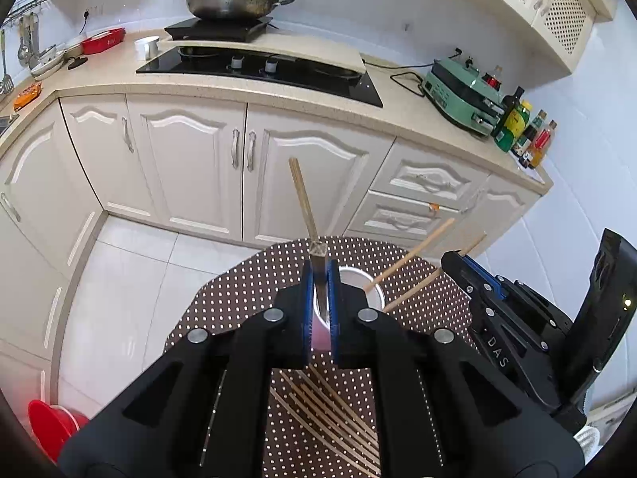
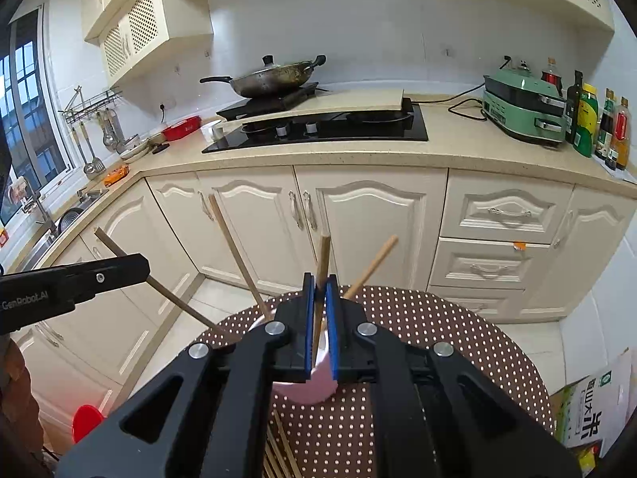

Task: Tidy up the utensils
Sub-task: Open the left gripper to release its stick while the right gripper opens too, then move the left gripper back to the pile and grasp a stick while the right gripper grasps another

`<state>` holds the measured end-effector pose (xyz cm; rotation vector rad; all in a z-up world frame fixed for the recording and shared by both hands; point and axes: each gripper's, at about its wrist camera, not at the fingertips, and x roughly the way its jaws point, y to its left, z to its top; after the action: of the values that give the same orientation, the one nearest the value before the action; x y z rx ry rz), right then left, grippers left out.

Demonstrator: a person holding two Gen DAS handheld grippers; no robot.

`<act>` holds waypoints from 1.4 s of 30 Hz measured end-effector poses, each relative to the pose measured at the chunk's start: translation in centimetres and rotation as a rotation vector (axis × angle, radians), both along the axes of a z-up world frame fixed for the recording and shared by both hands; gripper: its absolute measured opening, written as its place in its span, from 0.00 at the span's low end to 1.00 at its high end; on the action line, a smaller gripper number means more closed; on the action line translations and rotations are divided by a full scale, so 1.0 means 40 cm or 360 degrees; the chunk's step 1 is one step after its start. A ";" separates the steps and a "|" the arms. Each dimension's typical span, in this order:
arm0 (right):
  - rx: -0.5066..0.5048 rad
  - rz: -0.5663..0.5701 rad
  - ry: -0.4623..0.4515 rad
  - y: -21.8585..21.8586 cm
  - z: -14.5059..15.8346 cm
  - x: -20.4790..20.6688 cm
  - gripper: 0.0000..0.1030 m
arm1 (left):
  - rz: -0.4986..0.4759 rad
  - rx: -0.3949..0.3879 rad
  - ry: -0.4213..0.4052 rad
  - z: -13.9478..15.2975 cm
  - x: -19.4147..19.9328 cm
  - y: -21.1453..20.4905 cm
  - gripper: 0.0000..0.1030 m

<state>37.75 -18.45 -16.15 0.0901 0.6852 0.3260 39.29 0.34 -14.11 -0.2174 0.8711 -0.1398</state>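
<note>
Your left gripper (image 1: 320,279) is clamped on a chopstick (image 1: 303,199) above the cup (image 1: 370,283) at frame centre; your right gripper (image 2: 320,290) grips another chopstick (image 2: 323,255). Loose chopsticks (image 1: 330,410) lie on the surface (image 1: 247,290) below.

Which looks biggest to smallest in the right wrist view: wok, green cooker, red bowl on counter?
1. wok and green cooker: similar span, too close to rank.
2. red bowl, clearly smallest.
</note>
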 end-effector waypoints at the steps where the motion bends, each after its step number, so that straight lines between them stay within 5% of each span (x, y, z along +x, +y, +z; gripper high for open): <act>1: 0.0002 0.0001 0.0006 0.001 -0.003 -0.006 0.05 | -0.0003 -0.0001 0.0011 -0.004 -0.002 -0.002 0.07; 14: -0.0022 0.0022 0.0051 0.009 -0.023 -0.037 0.06 | -0.0018 0.0023 0.0171 -0.037 -0.006 -0.025 0.11; 16: -0.0017 0.0022 0.0065 0.007 -0.023 -0.040 0.06 | -0.0015 0.0029 0.0191 -0.041 -0.007 -0.026 0.31; 17: -0.0012 0.0023 0.0075 0.006 -0.024 -0.042 0.06 | 0.0002 0.0035 0.0172 -0.038 -0.014 -0.025 0.54; 18: -0.0009 0.0021 0.0081 0.004 -0.024 -0.045 0.06 | 0.0014 0.0032 0.0145 -0.033 -0.020 -0.025 0.56; 26: 0.0000 -0.0001 0.0104 -0.010 -0.019 -0.071 0.23 | 0.0052 0.0008 0.0170 -0.042 -0.045 -0.010 0.56; 42: -0.0017 0.0027 0.0250 -0.036 -0.099 -0.133 0.25 | 0.0190 -0.0026 0.0247 -0.151 -0.123 0.019 0.56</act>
<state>32.41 -19.90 -20.09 0.1007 0.8434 0.3338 34.35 1.09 -20.13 -0.2979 1.0090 -0.0184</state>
